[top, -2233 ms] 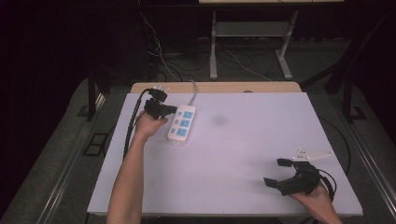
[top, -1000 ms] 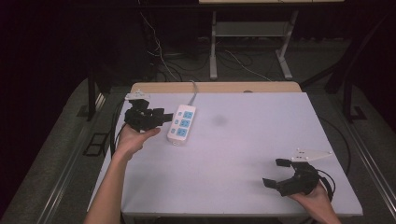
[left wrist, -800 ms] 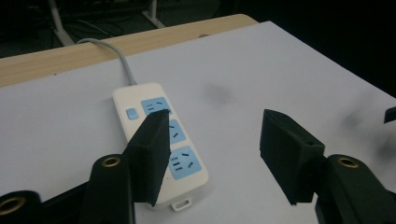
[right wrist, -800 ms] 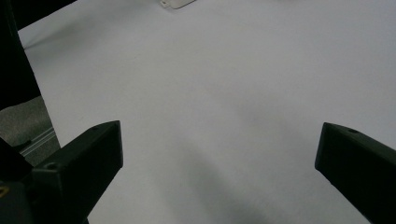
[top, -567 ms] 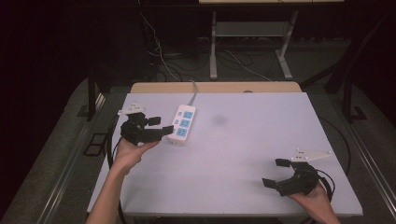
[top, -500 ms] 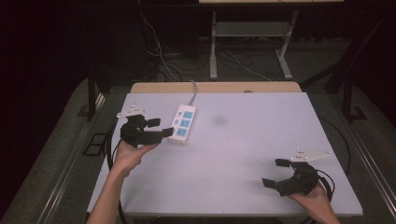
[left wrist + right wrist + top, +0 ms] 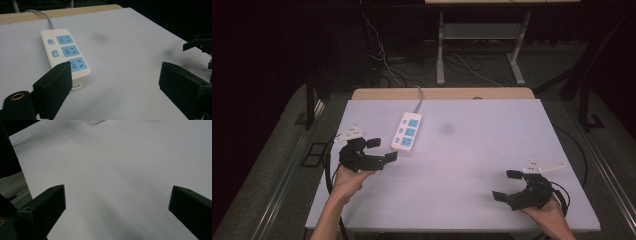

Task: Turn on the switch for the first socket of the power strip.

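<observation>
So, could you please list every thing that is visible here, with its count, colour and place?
table: one, white top, centre of the high view.
power strip: one, white with three blue sockets and two blue buttons, far left part of the table, lying flat.
cord: one, grey, runs from the strip's far end over the table's far edge.
smudge: one, dark grey, on the table right of the strip.
frame: one, grey metal, on the floor beyond the table.
left gripper: one, black, open, near the strip's near end.
right gripper: one, black, open, near right corner.
</observation>
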`<state>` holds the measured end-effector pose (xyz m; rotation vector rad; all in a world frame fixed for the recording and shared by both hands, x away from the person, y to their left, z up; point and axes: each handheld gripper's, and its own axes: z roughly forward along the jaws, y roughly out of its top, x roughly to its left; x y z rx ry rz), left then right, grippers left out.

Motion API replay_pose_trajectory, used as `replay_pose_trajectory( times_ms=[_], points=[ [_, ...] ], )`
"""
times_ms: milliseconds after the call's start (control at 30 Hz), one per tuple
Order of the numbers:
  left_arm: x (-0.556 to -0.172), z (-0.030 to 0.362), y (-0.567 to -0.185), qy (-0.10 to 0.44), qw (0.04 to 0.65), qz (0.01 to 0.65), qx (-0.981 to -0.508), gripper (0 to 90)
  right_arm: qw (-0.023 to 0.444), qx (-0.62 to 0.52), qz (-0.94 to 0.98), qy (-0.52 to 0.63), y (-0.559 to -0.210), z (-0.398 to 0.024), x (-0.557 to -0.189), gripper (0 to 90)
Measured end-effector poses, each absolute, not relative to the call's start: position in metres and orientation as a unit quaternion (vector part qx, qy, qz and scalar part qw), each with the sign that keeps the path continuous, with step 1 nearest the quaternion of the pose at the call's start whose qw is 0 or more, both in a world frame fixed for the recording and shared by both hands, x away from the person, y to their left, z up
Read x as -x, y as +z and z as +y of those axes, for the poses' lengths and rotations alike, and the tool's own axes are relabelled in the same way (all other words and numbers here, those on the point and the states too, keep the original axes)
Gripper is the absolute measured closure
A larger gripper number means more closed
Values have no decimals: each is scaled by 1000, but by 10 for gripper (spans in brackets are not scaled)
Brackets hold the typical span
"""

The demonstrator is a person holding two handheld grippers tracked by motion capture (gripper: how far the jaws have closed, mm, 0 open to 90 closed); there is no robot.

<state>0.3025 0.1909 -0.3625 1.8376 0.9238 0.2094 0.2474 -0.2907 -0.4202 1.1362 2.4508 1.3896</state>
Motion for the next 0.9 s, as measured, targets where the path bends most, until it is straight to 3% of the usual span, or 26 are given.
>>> replay_pose_trajectory(
  times_ms=[267,900],
  points=[
    [-286,185,-380,73,504,380,-772,0,51,-374,805,458,-420,-291,-247,5],
    [-265,183,-427,69,492,373,-783,0,49,-376,801,462,-421,-292,-244,5]
  ],
)
